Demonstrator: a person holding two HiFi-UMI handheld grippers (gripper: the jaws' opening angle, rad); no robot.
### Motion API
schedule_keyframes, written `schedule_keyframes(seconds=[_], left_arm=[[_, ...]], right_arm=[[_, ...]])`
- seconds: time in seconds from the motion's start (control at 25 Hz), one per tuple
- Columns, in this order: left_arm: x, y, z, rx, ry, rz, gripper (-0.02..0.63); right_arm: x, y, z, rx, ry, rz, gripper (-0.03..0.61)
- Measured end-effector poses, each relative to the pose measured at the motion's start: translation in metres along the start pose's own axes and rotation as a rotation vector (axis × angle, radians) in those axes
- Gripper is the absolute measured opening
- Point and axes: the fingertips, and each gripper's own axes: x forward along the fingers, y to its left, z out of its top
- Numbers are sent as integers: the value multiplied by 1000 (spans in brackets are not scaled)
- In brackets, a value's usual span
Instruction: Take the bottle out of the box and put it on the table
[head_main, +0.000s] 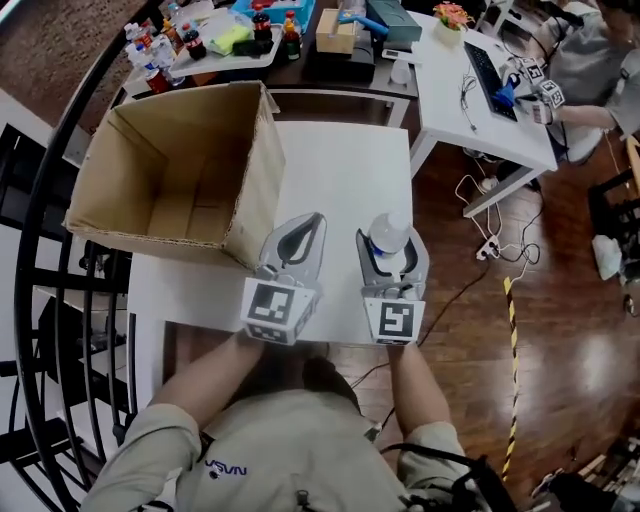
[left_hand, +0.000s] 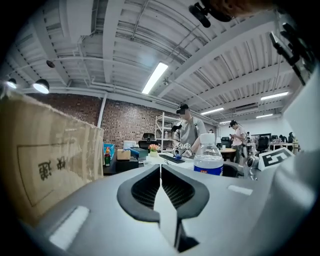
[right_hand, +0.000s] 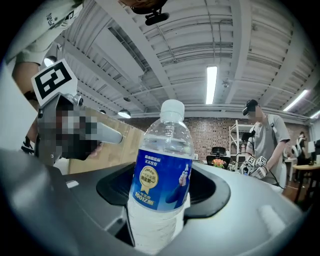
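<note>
A clear water bottle (head_main: 388, 236) with a blue label and white cap stands upright between the jaws of my right gripper (head_main: 392, 248), which is shut on it over the near right part of the white table (head_main: 340, 170). In the right gripper view the bottle (right_hand: 162, 170) fills the gap of the gripper (right_hand: 162, 189), pads against its sides. My left gripper (head_main: 306, 228) hangs beside it, jaws together and holding nothing; the left gripper view shows the gripper (left_hand: 160, 172) shut, with the bottle (left_hand: 208, 159) to its right. The open cardboard box (head_main: 170, 170) lies on the table's left; its wall (left_hand: 40, 165) is close by.
Behind the table a dark desk (head_main: 300, 50) carries drink bottles and boxes. At the right is a white desk (head_main: 480, 90) with a keyboard, where another person (head_main: 590, 70) works with grippers. A black railing (head_main: 60, 330) runs on the left; cables (head_main: 490, 240) lie on the wood floor.
</note>
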Motion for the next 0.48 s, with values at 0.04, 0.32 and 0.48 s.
schedule_keyframes(seconds=[0.04, 0.32, 0.48], left_arm=[[0, 0, -7, -7, 9, 2, 9], [-1, 4, -21, -19, 19, 12, 3], [-2, 11, -32, -21, 27, 34, 3]], right_arm=[[0, 1, -10, -3, 15, -3, 293], [2, 10, -44, 29, 47, -23, 293], [3, 11, -60, 41, 61, -45, 293]])
